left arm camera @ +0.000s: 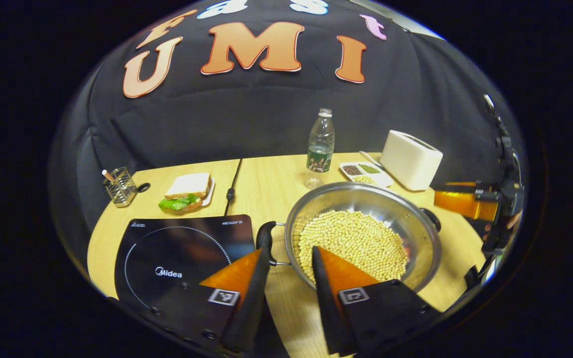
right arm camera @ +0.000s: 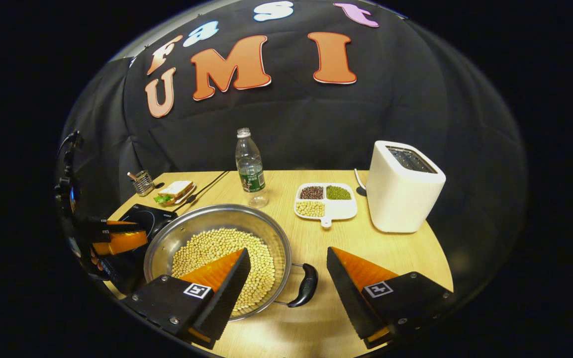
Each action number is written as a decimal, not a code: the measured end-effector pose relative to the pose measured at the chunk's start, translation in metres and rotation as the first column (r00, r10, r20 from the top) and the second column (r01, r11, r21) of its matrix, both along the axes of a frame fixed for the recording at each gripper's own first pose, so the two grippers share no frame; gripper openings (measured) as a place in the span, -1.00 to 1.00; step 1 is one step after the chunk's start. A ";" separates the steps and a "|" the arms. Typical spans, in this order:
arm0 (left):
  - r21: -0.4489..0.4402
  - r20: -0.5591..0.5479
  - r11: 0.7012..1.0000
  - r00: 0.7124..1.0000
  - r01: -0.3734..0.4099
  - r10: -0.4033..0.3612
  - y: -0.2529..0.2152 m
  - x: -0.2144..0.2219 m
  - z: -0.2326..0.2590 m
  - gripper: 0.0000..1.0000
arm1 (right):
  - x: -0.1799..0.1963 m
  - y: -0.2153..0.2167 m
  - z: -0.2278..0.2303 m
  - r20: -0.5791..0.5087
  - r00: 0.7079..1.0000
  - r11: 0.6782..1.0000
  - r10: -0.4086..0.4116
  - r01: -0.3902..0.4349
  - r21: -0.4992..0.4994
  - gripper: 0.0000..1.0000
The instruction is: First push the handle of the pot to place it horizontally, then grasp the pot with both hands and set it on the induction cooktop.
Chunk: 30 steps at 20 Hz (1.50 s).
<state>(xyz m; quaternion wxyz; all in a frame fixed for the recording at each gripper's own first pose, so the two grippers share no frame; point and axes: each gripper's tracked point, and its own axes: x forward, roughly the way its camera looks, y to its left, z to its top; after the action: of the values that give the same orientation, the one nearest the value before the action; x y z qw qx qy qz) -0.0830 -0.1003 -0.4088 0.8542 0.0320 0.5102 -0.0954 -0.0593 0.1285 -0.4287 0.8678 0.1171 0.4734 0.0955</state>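
While our left claw [left arm camera: 289, 258] gaped over the pot's [left arm camera: 363, 233] left handle [left arm camera: 265, 242], our right claw [right arm camera: 286, 261] stood wide around the right handle [right arm camera: 305, 284]; the pot sat on the tabletop [right arm camera: 391, 248], handles lying sideways, beside the induction cooktop [left arm camera: 182, 258].

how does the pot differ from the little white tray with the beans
The round steel pot is deep, has black side handles, and holds one heap of pale beans; the small white divided tray is shallow, has a single short tab, and keeps dark, green and pale beans in separate compartments. The pot looks much bigger. Both sit on the wooden table.
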 end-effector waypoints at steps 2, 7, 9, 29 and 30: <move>-0.053 -0.033 0.999 0.999 -0.009 0.007 -0.001 0.014 -0.002 0.62 | -0.004 0.002 -0.005 -0.034 0.999 1.000 -0.005 0.005 0.000 0.92; -0.049 -0.182 0.999 0.983 0.015 -0.024 0.012 0.026 -0.041 0.77 | -0.011 0.007 -0.017 -0.121 0.992 1.000 -0.022 0.024 0.020 0.92; -0.038 -0.242 0.999 0.970 0.021 -0.029 0.011 0.017 -0.052 0.73 | -0.014 0.009 -0.020 -0.150 0.988 0.999 -0.024 0.028 0.026 0.92; -0.011 -0.264 1.000 0.964 -0.010 0.007 0.007 0.025 -0.098 0.48 | -0.034 -0.005 -0.082 -0.312 0.946 0.995 -0.093 0.074 -0.072 0.66; -0.005 -0.260 1.000 0.965 -0.014 0.012 0.006 0.025 -0.098 0.39 | -0.036 -0.003 -0.085 -0.319 0.943 0.995 -0.091 0.073 -0.068 0.58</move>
<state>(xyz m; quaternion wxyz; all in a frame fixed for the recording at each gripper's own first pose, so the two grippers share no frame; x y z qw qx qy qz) -0.0580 -0.0945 -0.5072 0.7806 0.0129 0.6177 -0.0950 -0.0950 0.1251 -0.5133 0.7851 0.1267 0.6057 0.0260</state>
